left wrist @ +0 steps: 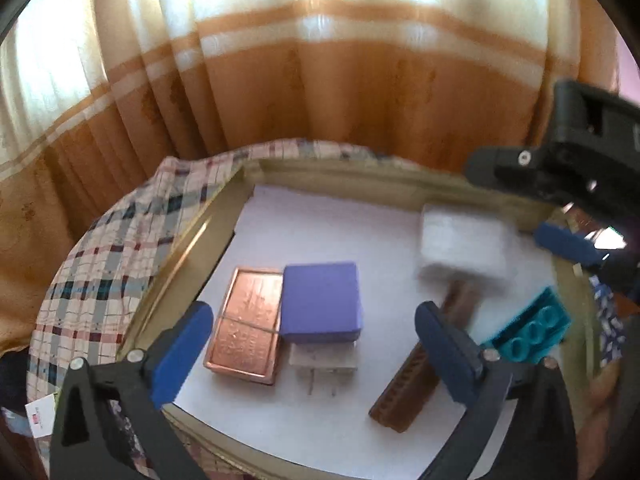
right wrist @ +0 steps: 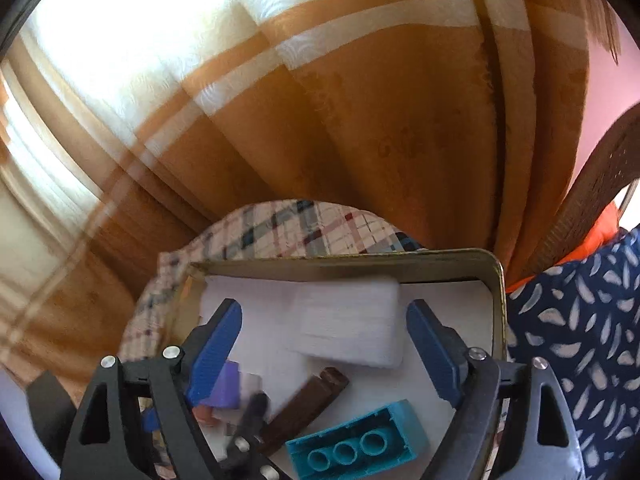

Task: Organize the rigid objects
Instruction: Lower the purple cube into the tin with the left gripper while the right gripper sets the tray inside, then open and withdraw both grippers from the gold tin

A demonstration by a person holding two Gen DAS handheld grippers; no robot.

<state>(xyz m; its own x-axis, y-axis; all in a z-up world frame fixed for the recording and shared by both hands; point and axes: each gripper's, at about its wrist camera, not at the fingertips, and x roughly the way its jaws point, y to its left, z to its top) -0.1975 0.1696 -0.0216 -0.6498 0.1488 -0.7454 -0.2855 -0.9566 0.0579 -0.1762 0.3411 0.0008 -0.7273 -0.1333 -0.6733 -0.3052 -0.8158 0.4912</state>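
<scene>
- Hovering my left gripper (left wrist: 316, 344) wide open and empty over one tray (left wrist: 224, 216).
- Between its fingers: one purple block (left wrist: 322, 300), one copper tin (left wrist: 246, 324).
- Right gripper (right wrist: 324, 344), open and empty, faces one white block (right wrist: 348, 320); nearer: one brown bar (right wrist: 304, 412), one teal brick (right wrist: 360, 444).

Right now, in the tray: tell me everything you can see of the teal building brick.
The teal building brick looks like hard plastic, a long rectangular block lying underside up, its hollow base showing three round tubes in a row. It rests flat on the white liner of the tray, near the tray's right wall, set diagonally. The brown bar lies just beside it; contact is unclear. Neither gripper holds it.
</scene>
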